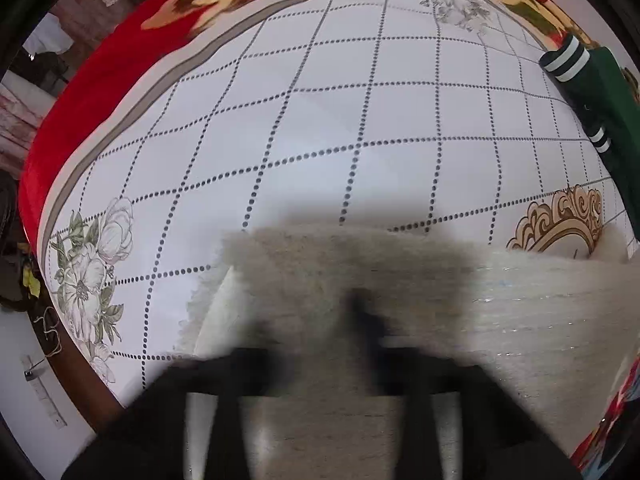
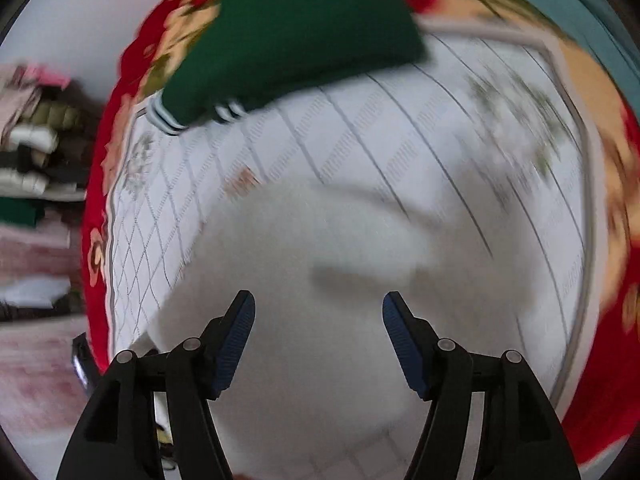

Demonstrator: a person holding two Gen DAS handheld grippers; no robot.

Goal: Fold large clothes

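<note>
A fuzzy cream-grey garment (image 1: 400, 280) fills the lower part of the left wrist view, draped over my left gripper (image 1: 360, 320), whose fingers are blurred and mostly hidden under the cloth; it looks shut on the fabric. In the right wrist view the same pale garment (image 2: 320, 240) lies blurred on the bed below my right gripper (image 2: 319, 312), which is open and empty, its blue pads (image 2: 236, 340) wide apart above the cloth.
The bed has a white dotted-grid sheet (image 1: 320, 120) over a red floral blanket (image 1: 100, 80). A folded green garment with white stripes (image 2: 296, 32) lies at the bed's far edge; it also shows in the left wrist view (image 1: 592, 92). Stacked clothes (image 2: 32, 152) stand at left.
</note>
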